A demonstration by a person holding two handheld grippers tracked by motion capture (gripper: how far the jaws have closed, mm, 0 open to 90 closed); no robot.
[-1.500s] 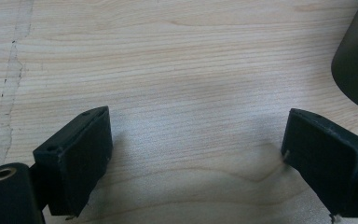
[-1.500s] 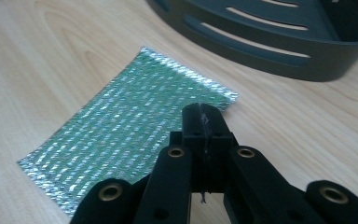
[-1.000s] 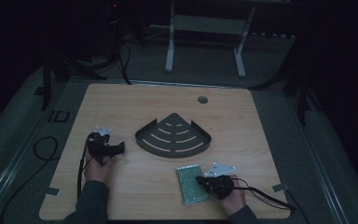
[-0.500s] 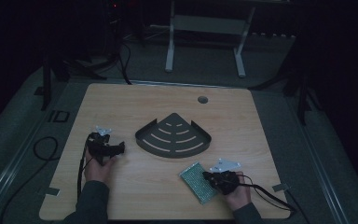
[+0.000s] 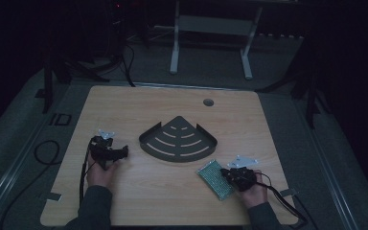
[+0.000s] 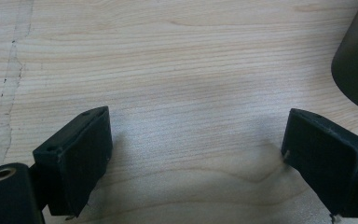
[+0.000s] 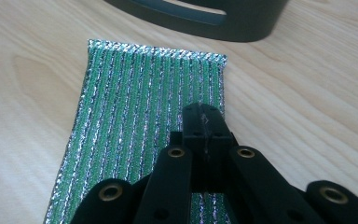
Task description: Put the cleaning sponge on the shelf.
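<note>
High view: wooden table [image 5: 172, 191], dark fan-shaped slotted tray [image 5: 178, 140] at its middle, green glittery sponge cloth [image 5: 214, 178] flat on the wood just beside the tray's near right edge. Right gripper view: right gripper [image 7: 204, 122] with jaws pressed together, low over the striped cloth near its right edge, though cannot tell whether any fabric is pinched between them. Left gripper view: left gripper [image 6: 196, 154] with jaws spread wide over bare wood, tray's rim at upper right.
</note>
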